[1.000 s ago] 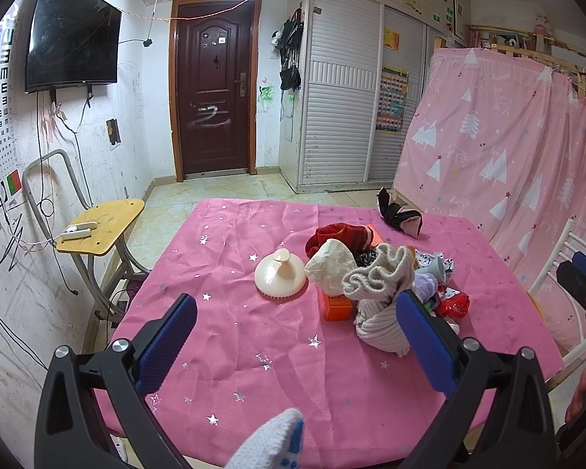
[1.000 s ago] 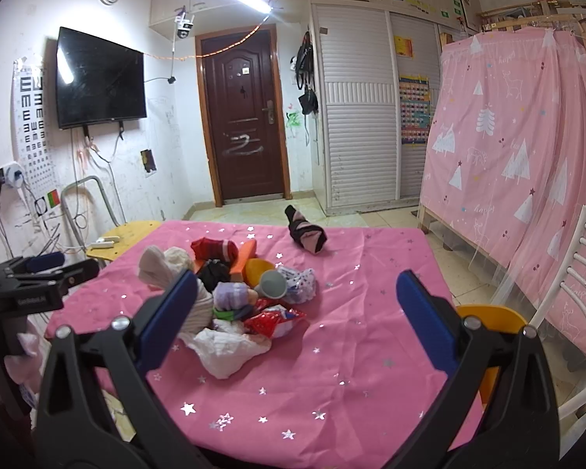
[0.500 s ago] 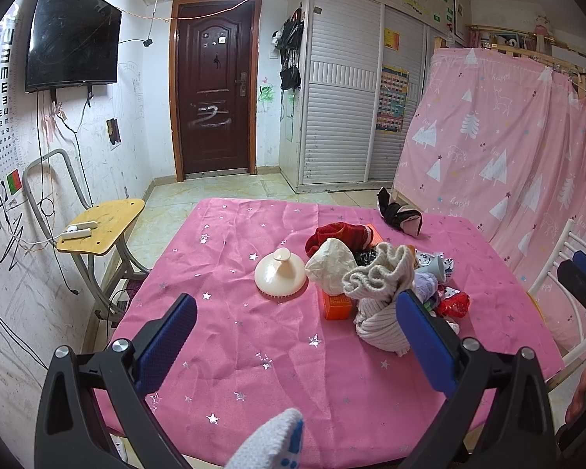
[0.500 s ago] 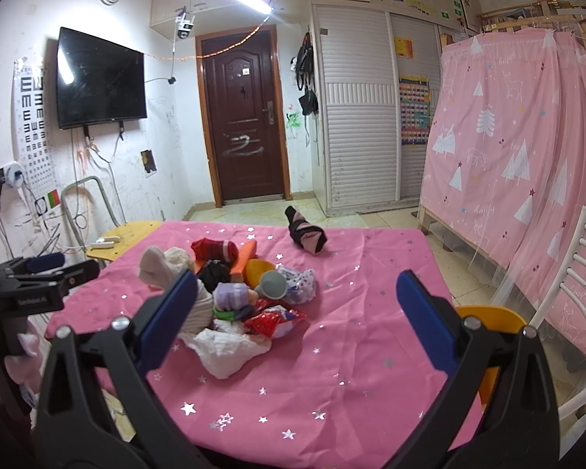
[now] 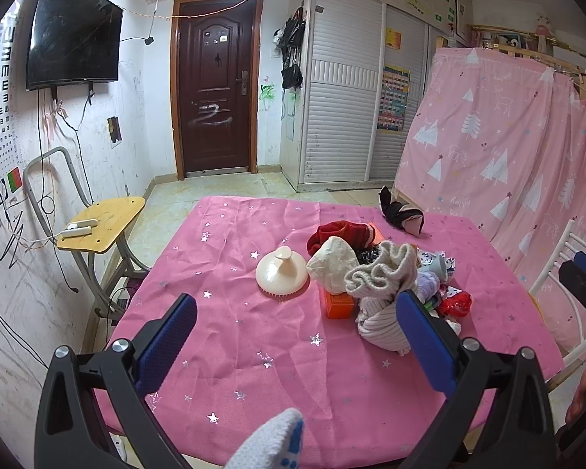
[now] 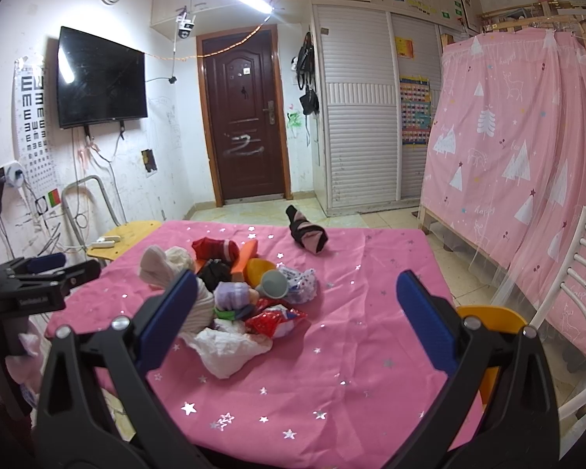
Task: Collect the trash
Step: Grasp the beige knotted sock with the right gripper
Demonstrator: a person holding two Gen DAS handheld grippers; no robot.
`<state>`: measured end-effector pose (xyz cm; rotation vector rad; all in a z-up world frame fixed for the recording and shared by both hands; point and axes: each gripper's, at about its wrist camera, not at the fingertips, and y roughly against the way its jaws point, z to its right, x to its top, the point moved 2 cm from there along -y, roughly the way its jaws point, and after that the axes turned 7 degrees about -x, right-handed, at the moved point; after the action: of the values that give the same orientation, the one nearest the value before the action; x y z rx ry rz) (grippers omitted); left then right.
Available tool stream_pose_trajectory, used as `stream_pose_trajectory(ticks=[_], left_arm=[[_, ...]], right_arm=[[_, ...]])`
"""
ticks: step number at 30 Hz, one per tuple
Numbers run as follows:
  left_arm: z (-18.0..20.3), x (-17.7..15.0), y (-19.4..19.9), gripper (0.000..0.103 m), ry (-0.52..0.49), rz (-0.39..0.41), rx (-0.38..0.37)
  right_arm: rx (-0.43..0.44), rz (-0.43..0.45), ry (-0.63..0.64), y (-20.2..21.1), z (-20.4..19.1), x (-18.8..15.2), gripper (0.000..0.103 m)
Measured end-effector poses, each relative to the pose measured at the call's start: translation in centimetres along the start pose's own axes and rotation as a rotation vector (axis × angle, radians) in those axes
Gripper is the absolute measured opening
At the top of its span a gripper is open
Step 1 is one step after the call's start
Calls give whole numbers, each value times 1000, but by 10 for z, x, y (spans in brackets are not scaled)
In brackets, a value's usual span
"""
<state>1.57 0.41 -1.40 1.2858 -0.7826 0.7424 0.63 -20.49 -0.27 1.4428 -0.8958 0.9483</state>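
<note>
- The left wrist view looks from the near edge of the pink-clothed table [image 5: 230, 336] toward the dark door [image 5: 214, 78], with its own fingers framing the bottom.
- The right wrist view looks from the table's right side toward the same door [image 6: 243, 117].
- Both share the clutter pile [image 5: 379, 273] [image 6: 238, 293], fairly near.

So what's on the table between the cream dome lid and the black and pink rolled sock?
In the left wrist view, a red sock lies between the lid and the rolled sock.
</note>
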Motion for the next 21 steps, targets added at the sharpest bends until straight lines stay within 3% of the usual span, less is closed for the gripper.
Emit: stream_pose_trajectory(ticks=[9,17,21], left_arm=[[-3,2,-5,94,7,-5,9],[-18,28,-34,94,19,-19,58],[-30,41,-51,94,71,-49,8]], right_arm=[[3,7,16,-5,-1,10,97],[4,-4,39,-48,1,35,97],[30,-32,19,-71,2,39,97]])
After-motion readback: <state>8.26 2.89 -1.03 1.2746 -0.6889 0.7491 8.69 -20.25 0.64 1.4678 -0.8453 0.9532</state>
